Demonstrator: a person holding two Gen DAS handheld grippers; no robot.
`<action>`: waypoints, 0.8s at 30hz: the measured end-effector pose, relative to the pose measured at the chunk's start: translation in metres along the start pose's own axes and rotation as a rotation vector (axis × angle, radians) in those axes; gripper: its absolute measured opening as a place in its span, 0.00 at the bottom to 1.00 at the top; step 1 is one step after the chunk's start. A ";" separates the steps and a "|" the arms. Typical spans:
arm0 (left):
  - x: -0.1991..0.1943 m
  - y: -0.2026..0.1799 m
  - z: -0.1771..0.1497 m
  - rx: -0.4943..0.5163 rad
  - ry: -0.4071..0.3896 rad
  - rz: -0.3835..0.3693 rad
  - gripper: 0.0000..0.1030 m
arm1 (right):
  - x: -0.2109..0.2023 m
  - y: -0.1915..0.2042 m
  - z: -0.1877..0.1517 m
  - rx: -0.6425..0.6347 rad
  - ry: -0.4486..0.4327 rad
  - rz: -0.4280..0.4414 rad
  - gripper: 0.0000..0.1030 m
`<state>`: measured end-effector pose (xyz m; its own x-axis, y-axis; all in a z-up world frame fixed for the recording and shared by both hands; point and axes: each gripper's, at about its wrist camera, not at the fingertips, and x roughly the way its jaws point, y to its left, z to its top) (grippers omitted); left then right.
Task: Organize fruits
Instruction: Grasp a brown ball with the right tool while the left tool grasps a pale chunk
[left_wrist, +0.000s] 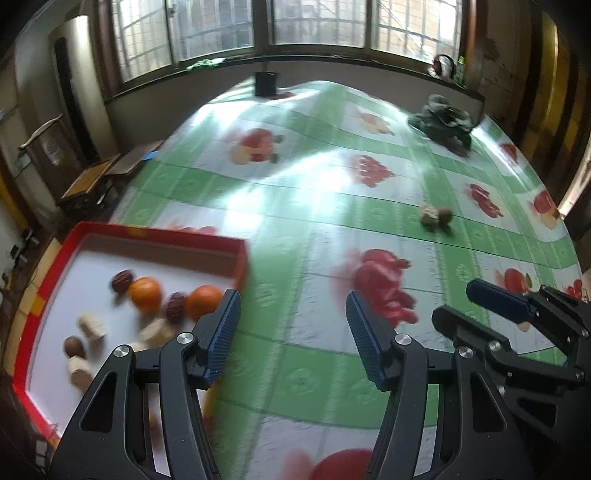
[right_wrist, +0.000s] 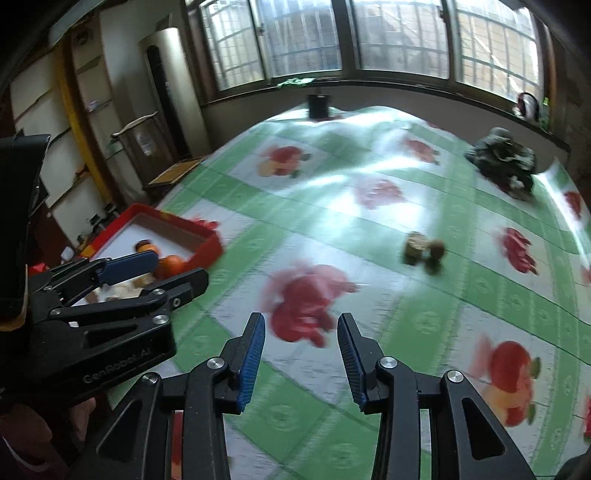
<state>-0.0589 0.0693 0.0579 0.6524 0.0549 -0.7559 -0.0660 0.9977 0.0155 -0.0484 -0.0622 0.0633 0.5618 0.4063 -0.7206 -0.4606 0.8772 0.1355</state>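
Note:
A red-rimmed white tray (left_wrist: 155, 234) sits at the table's left edge and holds two oranges (left_wrist: 146, 293), dark red dates (left_wrist: 122, 280), a brown round fruit (left_wrist: 74, 346) and pale pieces (left_wrist: 91, 325). The tray also shows in the right wrist view (right_wrist: 173, 221). A small cluster of a pale piece (right_wrist: 415, 248) and brown fruits (right_wrist: 437, 249) lies on the cloth far right; it shows in the left wrist view too (left_wrist: 436, 217). My left gripper (left_wrist: 291, 332) is open and empty beside the tray. My right gripper (right_wrist: 301, 354) is open and empty above the cloth.
A green-and-white tablecloth (left_wrist: 295, 206) with fruit prints covers the table. A dark crumpled cloth (left_wrist: 443, 123) lies at the far right. A black cup (left_wrist: 266, 83) stands at the far edge below the windows. Wooden stools (left_wrist: 96, 177) stand left of the table.

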 end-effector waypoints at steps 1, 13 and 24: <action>0.003 -0.004 0.002 0.006 0.004 -0.006 0.58 | 0.001 -0.007 0.000 0.002 0.000 -0.013 0.39; 0.054 -0.049 0.037 0.018 0.111 -0.104 0.58 | 0.043 -0.108 0.018 0.078 0.064 -0.094 0.39; 0.083 -0.067 0.059 0.039 0.141 -0.108 0.58 | 0.089 -0.127 0.057 -0.029 0.084 -0.065 0.21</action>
<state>0.0446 0.0098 0.0328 0.5418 -0.0563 -0.8386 0.0296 0.9984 -0.0479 0.0992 -0.1224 0.0209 0.5320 0.3249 -0.7819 -0.4457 0.8926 0.0677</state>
